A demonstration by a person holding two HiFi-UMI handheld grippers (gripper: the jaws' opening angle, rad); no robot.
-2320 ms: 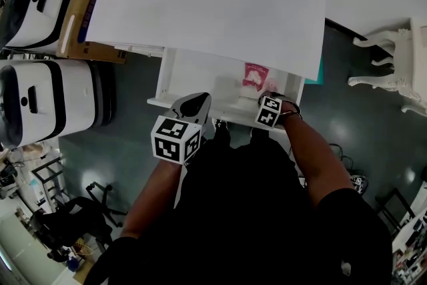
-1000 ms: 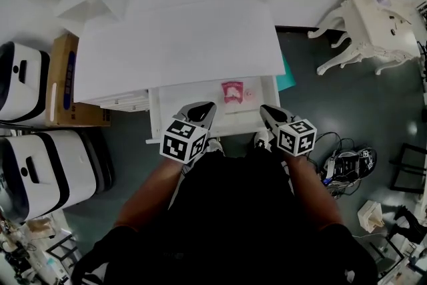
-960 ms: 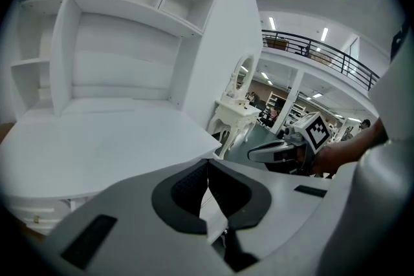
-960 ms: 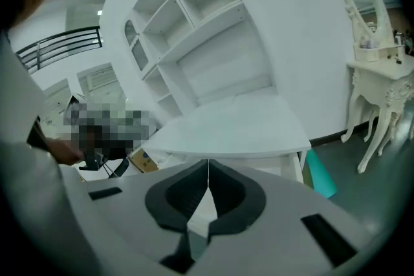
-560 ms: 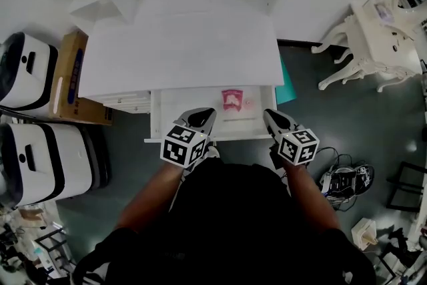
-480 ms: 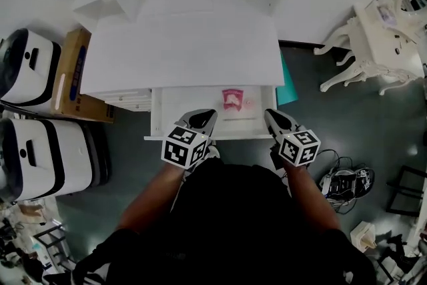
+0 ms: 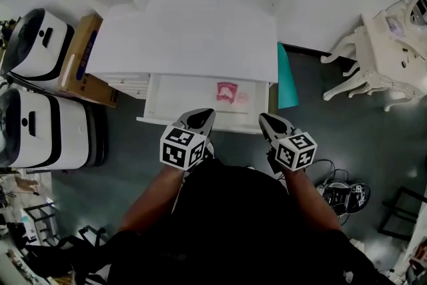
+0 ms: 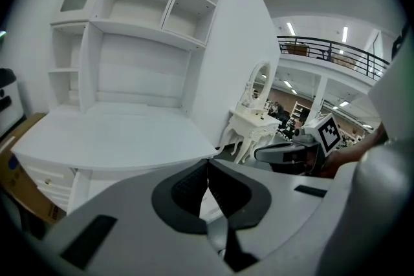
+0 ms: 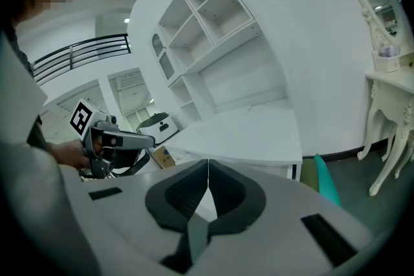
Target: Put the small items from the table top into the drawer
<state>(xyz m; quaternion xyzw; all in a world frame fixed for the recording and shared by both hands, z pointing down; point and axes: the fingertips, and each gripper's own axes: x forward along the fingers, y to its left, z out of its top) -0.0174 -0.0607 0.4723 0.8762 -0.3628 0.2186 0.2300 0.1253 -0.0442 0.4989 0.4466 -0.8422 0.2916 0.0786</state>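
White desk (image 7: 187, 37), pink packet (image 7: 227, 91) in open drawer (image 7: 179, 94), left claw (image 7: 202, 114), right claw (image 7: 263, 119) both closed

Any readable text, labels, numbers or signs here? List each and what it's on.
No text reads in any view.
Box: print on a blue strip, too small to read.
Pink packet in the drawer: pale print, blurred.
Marker cubes on the left gripper and right gripper: black-and-white squares, no words.
White machines: dark symbol, no letters.

Packet (image 7: 227, 91) in drawer (image 7: 179, 95) — below table top (image 7: 187, 37)
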